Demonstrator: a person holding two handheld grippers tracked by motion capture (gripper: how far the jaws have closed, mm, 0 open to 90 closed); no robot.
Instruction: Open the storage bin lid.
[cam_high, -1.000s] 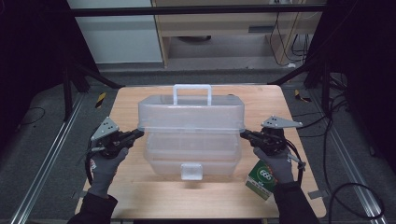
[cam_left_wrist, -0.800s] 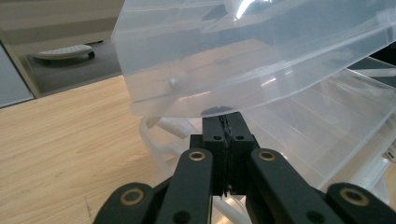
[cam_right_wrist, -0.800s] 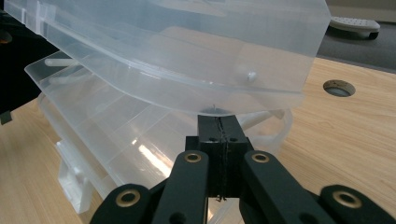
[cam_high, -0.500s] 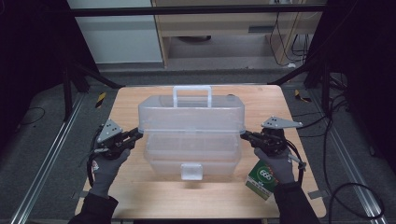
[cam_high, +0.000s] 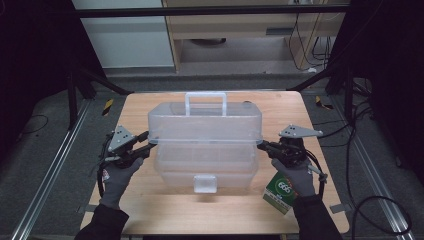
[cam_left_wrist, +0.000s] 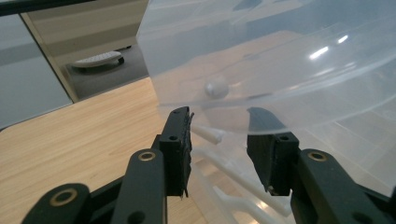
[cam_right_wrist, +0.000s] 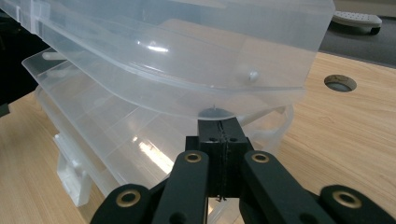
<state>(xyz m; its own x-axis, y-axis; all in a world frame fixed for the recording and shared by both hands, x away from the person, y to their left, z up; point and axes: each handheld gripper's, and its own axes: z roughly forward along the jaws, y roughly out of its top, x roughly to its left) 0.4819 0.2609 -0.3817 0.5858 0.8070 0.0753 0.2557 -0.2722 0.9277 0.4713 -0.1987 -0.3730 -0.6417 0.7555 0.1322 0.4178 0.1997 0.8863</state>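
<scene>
**A:** Letting go on my side now. My left gripper has just been opening its jaws. They stand apart with the rim of the domed lid in the gap, and neither pad presses on it.

**B:** And the box itself?

**A:** The clear, see-through plastic storage box sits mid-table, its white front latch facing me and its carry handle up at the far side. The lid stands lifted off the lower tray, with a gap along the front.

**B:** What's your other hand doing?

**A:** My right gripper has its jaws pressed together with nothing between them. The tip is tucked just under the lid's corner edge. I reckon it's there as a prop, so the lid doesn't drop while the left frees itself.

**B:** Anything in the way?

**A:** A green-and-white printed carton lies on the light wooden table just beside my right hand, near the box's front corner. If I draw that hand back carelessly, I'd knock it.

**B:** And beyond the box?

**A:** There's a round cable hole in the tabletop, well apart from my jaws. The left side of the table is bare wood, so that gripper has an easy way out.
</scene>
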